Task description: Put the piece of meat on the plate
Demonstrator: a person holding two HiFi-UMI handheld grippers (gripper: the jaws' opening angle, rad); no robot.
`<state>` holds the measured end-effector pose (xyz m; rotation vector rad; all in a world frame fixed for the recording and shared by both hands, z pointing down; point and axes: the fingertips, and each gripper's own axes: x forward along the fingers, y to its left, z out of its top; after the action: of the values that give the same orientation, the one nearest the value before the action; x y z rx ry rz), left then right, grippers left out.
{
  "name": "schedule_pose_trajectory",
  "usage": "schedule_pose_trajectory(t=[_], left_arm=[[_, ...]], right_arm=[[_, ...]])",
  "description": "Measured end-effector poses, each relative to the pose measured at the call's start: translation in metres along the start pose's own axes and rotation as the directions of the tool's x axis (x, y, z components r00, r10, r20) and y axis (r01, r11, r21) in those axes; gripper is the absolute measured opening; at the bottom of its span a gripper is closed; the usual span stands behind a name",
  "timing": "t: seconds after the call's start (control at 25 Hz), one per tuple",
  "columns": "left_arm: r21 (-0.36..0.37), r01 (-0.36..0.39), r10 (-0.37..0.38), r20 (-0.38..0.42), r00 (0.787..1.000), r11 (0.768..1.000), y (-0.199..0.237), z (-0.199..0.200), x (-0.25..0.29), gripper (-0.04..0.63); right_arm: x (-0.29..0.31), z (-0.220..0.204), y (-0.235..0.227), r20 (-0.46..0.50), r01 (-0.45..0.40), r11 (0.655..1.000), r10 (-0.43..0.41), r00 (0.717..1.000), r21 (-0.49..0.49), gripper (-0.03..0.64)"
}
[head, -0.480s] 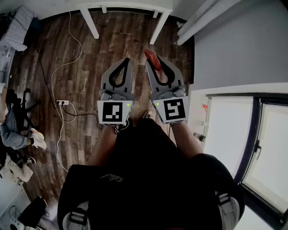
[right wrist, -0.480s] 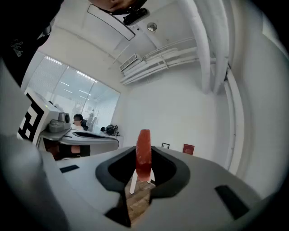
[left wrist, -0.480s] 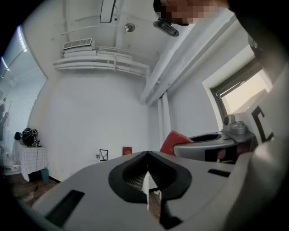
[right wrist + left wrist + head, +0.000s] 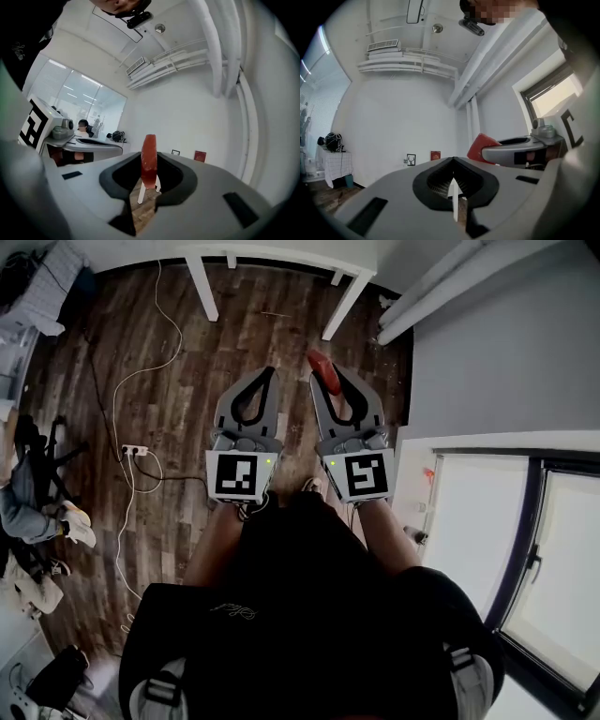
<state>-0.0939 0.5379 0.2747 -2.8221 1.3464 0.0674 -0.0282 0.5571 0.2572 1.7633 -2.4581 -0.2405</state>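
In the head view both grippers are held level, side by side, above a wooden floor. My right gripper (image 4: 323,377) is shut on the piece of meat (image 4: 321,367), a thin red slab that pokes out past the fingertips. The right gripper view shows the meat (image 4: 149,161) standing upright, pinched between the jaws of the right gripper (image 4: 149,174). My left gripper (image 4: 270,372) is shut with its tips together and nothing between them; the left gripper (image 4: 453,161) reads the same in its own view. The meat (image 4: 480,146) also appears in the left gripper view. No plate is in view.
White table legs (image 4: 202,289) stand at the far end of the floor. A white cable and a power strip (image 4: 134,450) lie on the left. A grey wall and a window ledge (image 4: 487,442) close off the right side. Bags and clutter (image 4: 37,502) sit at the left edge.
The floor and table legs have shifted slightly right and down in the head view. Both grippers keep the same pose, with the meat held as before.
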Motion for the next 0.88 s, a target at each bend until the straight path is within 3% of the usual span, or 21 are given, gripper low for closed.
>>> schedule_pose_trajectory(t=[0.88], left_arm=[[-0.01,0.042,-0.042,-0.025,0.999,0.999,0.069,-0.016,-0.017,0.002]], right_arm=[[0.042,-0.005,0.045,-0.035,0.049,0.999,-0.048,0.998,0.016,0.103]])
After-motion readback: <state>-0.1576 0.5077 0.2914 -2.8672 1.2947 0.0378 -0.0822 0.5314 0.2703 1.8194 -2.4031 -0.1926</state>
